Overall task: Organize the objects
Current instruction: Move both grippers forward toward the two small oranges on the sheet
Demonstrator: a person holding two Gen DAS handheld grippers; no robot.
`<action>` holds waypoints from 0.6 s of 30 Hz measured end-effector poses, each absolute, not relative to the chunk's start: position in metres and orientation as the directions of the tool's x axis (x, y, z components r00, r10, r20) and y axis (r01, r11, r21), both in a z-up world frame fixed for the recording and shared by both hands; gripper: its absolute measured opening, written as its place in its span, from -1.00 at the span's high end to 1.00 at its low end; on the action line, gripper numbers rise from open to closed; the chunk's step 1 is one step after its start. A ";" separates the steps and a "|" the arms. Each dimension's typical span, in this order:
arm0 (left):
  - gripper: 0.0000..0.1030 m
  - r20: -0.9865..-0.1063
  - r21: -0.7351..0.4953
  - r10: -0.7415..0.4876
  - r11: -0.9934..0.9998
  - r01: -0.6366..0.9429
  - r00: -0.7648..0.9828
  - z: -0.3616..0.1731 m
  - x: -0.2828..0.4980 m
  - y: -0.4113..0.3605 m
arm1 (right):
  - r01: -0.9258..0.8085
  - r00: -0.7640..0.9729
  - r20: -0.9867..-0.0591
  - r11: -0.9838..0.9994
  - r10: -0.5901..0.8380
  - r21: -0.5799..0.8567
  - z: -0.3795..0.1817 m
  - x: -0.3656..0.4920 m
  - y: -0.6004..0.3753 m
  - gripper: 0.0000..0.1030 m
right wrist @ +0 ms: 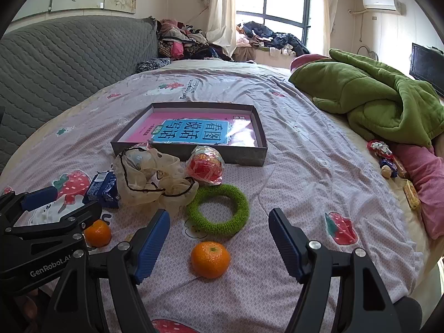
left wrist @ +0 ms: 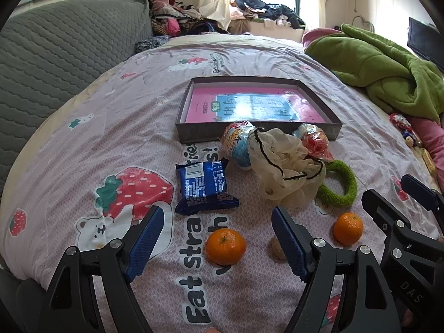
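On the strawberry-print bedsheet lie two oranges (left wrist: 225, 246) (left wrist: 348, 228), a blue snack packet (left wrist: 205, 186), a cream gauze scrunchie (left wrist: 285, 172), a green fuzzy ring (left wrist: 341, 186), a blue-white snack bag (left wrist: 238, 144) and a red snack bag (left wrist: 316, 141). Behind them sits a shallow grey box (left wrist: 188, 133) holding a pink book (right wrist: 194, 133). My left gripper (left wrist: 217, 213) is open above the near orange, not touching it. My right gripper (right wrist: 219, 216) is open over the other orange (right wrist: 210, 259) and the ring (right wrist: 244, 202). A small pale thing is half hidden behind the left gripper's right finger.
A green blanket (right wrist: 374, 102) is heaped at the right. Beside it are pink cloth (right wrist: 424, 172) and small wrapped items (right wrist: 388, 163). A grey quilted headboard (left wrist: 55, 55) runs along the left. Clothes (right wrist: 180, 41) are piled at the far end under the window.
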State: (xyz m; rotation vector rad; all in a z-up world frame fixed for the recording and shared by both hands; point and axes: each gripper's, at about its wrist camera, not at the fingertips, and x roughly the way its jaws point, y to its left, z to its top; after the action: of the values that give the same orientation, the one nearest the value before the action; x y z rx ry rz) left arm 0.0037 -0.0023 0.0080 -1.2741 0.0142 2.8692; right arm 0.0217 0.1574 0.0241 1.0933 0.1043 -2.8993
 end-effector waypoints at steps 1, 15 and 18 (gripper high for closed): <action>-0.57 -0.740 0.007 -0.001 -1.000 -0.006 -0.673 0.009 0.004 -0.002 | 0.060 -0.753 -0.658 -0.997 -0.013 -0.049 0.024 0.022 0.157 -0.42; -0.57 -0.709 0.014 -0.013 -1.000 0.004 -0.705 0.017 0.008 -0.004 | 0.059 -0.792 -0.611 -0.997 -0.014 -0.054 0.036 0.029 0.157 -0.42; -0.57 -0.697 0.015 -0.012 -1.000 0.002 -0.717 0.020 0.010 -0.004 | 0.059 -0.802 -0.597 -0.996 -0.011 -0.060 0.039 0.030 0.156 -0.42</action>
State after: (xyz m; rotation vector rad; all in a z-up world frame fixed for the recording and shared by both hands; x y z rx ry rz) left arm 0.0098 -0.0038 0.0200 -1.1839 0.0210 2.9176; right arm 0.0304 0.1558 0.0390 0.9755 0.1177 -2.9453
